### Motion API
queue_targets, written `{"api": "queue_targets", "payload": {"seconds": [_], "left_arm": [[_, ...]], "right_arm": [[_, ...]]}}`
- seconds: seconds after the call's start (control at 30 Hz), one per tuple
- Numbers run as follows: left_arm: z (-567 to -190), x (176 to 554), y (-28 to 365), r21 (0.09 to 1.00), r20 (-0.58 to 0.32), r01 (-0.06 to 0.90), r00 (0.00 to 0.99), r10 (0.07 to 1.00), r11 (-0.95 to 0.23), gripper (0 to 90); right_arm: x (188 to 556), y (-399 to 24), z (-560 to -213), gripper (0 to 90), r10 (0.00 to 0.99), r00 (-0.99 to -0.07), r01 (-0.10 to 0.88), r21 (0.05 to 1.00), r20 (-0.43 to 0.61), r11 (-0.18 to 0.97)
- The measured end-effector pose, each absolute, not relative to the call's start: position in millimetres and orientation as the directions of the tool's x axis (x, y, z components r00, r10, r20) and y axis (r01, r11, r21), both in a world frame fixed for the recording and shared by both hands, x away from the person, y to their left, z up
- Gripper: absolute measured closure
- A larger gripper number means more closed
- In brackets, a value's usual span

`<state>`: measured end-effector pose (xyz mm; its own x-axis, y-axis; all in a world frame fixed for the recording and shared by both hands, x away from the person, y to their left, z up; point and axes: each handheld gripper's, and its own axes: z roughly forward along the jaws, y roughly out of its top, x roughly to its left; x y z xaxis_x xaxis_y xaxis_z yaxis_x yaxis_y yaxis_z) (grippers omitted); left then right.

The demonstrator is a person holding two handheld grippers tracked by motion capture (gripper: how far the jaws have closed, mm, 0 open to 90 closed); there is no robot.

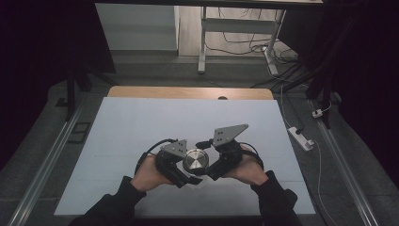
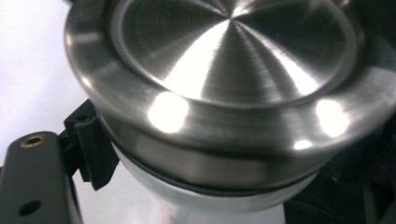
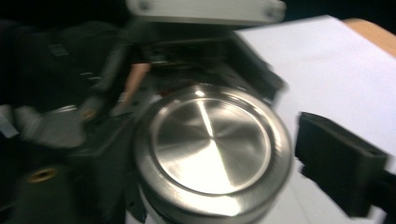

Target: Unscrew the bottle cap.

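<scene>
Your two hands come in low from the near edge of the desk [image 1: 141, 122], dark sleeves angled inward so the forearms form a shallow V that meets near the middle. Your left hand [image 1: 149, 175] wraps the left claw [image 1: 188, 179] from the outside, knuckles toward the near edge, and the claw's body points inward and to the right. Your right hand [image 1: 249, 172] mirrors it, holding the right claw [image 1: 207, 175] pointing inward and to the left, its grey three-cornered plate [image 1: 229, 134] tipped up toward the far side.

Between the two claws sits the jar [image 1: 195, 160], a round container with a brushed steel lid [image 3: 212, 140] and a pale, whitish body [image 2: 205, 200] below a dark seal ring. It stands upright on the white desk sheet, near the front centre.

Your left claw is clamped on the jar: in the left gripper view the ribbed black pad [image 2: 93, 149] sits against the jar's side just under the lid rim, and the jaws are drawn as tight as they go. Your right claw stands part open around the lid: in the right gripper view one black pad [image 3: 341, 163] is clear of the rim with white desk showing in the gap. That view is blurred.

I can read no brand, label or writing on the lid, the jar or the claws.
</scene>
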<state>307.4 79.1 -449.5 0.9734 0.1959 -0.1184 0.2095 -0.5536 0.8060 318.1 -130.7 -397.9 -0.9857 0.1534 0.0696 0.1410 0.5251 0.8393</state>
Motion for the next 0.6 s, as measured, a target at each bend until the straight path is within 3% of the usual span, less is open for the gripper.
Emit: {"api": "queue_targets", "payload": {"seconds": [0.03,0.07,0.1,0.2,0.33,0.47,0.6], "left_arm": [[-449.6,308.2,80.3,0.805,-0.119,0.228,0.967,0.227,-0.548,15.7],[-449.9,308.8,81.2,0.803,-0.119,0.249,0.958,0.262,-0.542,15.7],[-449.9,310.0,82.4,0.797,-0.112,0.260,0.950,0.290,-0.545,15.7],[-451.8,310.7,83.0,0.790,-0.101,0.304,0.921,0.375,-0.532,15.7],[-452.5,311.2,83.1,0.786,-0.096,0.316,0.911,0.400,-0.531,15.7],[-452.5,310.8,83.3,0.788,-0.096,0.308,0.917,0.387,-0.534,15.7],[-453.7,310.3,84.2,0.799,-0.109,0.276,0.940,0.323,-0.534,15.7]], "right_arm": [[315.6,-128.4,-395.0,10.1,0.241,-0.969,0.173,0.843,0.053,0.510],[315.6,-128.4,-395.0,10.1,0.241,-0.969,0.173,0.843,0.053,0.510],[312.4,-123.5,-394.1,10.3,0.330,-0.944,0.205,0.841,0.033,0.501],[309.1,-118.1,-395.1,11.8,0.389,-0.921,0.228,0.843,0.024,0.488],[303.3,-107.9,-400.4,16.0,0.464,-0.886,0.256,0.828,-0.007,0.500],[302.5,-103.8,-405.8,18.0,0.462,-0.887,0.251,0.824,-0.015,0.508],[301.9,-106.0,-403.5,18.2,0.384,-0.922,0.189,0.811,-0.048,0.554]]}}
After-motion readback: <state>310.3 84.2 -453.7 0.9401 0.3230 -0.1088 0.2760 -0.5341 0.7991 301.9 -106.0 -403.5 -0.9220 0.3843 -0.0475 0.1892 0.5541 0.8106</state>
